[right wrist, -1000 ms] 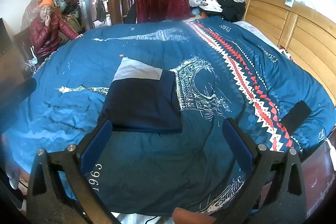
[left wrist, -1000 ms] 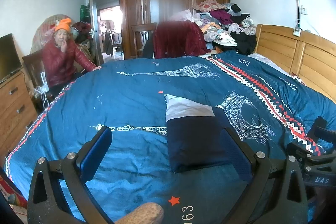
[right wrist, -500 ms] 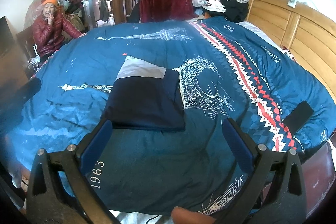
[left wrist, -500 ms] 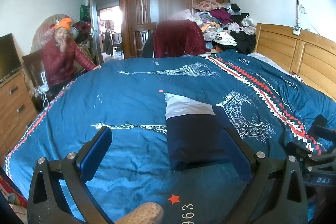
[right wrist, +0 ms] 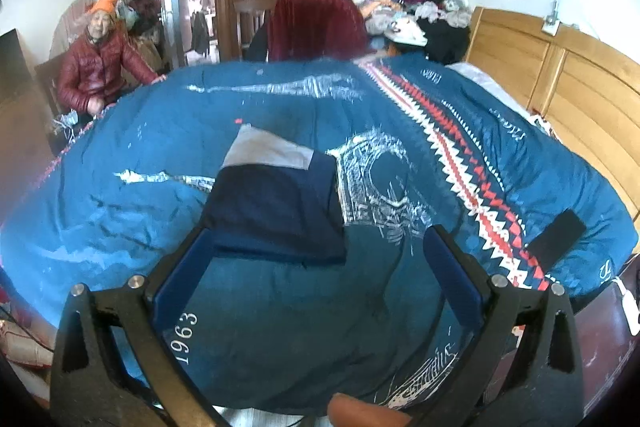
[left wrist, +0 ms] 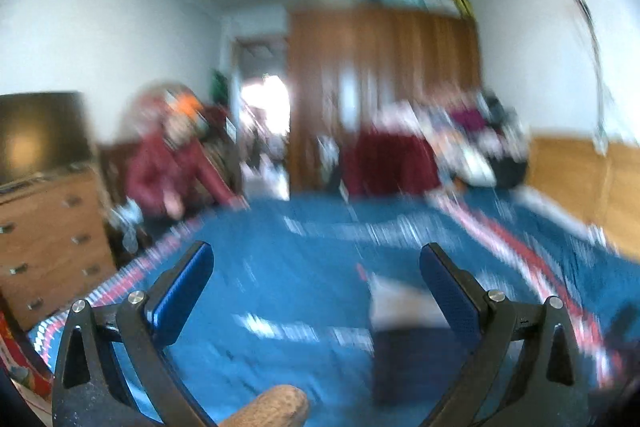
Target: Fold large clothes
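Note:
A folded navy garment (right wrist: 276,207) with a white panel at its far end lies flat on the blue printed quilt (right wrist: 400,115). My right gripper (right wrist: 316,239) hangs open just in front of its near edge, nothing between the blue pads. The left wrist view is badly blurred. There the same folded garment (left wrist: 404,343) shows low on the right, partly behind the right finger. My left gripper (left wrist: 316,263) is open and empty, tilted up above the quilt (left wrist: 288,259).
A person in a red jacket (right wrist: 96,63) and orange hat sits at the bed's far left. A wooden headboard (right wrist: 560,75) runs along the right. A clothes pile (right wrist: 408,3) and draped chair (right wrist: 316,27) stand behind the bed. A dresser (left wrist: 52,235) is at left. A black phone (right wrist: 558,237) lies on the quilt.
The left gripper has swung upward fast, so its view now shows ceiling and blurs. The right gripper has crept closer to the folded garment. The seated person lowered a hand.

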Tool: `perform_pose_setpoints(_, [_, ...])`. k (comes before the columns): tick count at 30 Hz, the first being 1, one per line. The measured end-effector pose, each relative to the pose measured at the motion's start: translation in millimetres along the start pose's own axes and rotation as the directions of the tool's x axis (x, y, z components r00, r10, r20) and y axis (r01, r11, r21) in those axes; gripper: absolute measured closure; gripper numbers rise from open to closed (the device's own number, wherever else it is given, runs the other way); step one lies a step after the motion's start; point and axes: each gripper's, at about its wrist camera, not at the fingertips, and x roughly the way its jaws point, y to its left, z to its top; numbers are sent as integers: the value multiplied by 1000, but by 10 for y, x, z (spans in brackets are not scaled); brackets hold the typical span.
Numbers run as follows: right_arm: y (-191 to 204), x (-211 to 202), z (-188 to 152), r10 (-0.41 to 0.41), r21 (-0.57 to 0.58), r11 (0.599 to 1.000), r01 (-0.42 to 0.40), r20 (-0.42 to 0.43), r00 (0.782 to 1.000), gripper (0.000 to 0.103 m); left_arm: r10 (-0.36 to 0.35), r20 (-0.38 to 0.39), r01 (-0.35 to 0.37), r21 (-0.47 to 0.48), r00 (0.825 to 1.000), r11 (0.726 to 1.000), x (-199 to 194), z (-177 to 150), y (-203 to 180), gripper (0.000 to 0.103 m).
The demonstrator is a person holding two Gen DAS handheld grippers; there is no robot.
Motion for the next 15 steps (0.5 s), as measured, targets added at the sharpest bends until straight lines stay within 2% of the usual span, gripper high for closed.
perform_pose_setpoints(3, [-4, -28, 17, 5, 5, 1000, -5, 14, 1000, 0, 99, 115, -93, -50, 988, 994, -134, 279, 264, 0])
perform_pose_setpoints(5, [-1, -21, 11, 6, 3, 1000, -6, 9, 1000, 0, 138, 141, -132, -46, 980, 990, -119, 306, 346, 0])
perform_pose_setpoints(6, [-1, -6, 2, 7, 2, 1000, -7, 2, 1000, 0, 148, 128, -145, -30, 981, 989, -64, 265, 352, 0])
perform_pose_setpoints(9, [11, 50, -34, 11, -4, 1000, -11, -23, 1000, 0, 112, 12, -112, 25, 994, 993, 213, -62, 276, 0])
perform_pose_setpoints(11, [20, 75, -50, 12, -8, 1000, -12, -32, 999, 0, 74, -93, -67, 85, 993, 994, 443, -396, 124, 0])
perform_pose_setpoints(12, [27, 91, -56, 10, -11, 1000, -10, -37, 999, 0, 52, -148, -37, 104, 988, 994, 547, -588, 37, 0])
perform_pose_setpoints(14, [24, 133, -67, 8, -10, 1000, -9, -47, 999, 0, -2, -266, 35, 117, 964, 992, 734, -966, -151, 0])
perform_pose_setpoints(15, [21, 151, -68, 8, -9, 1000, -8, -51, 999, 0, -30, -337, 72, 113, 941, 991, 826, -1197, -263, 0])
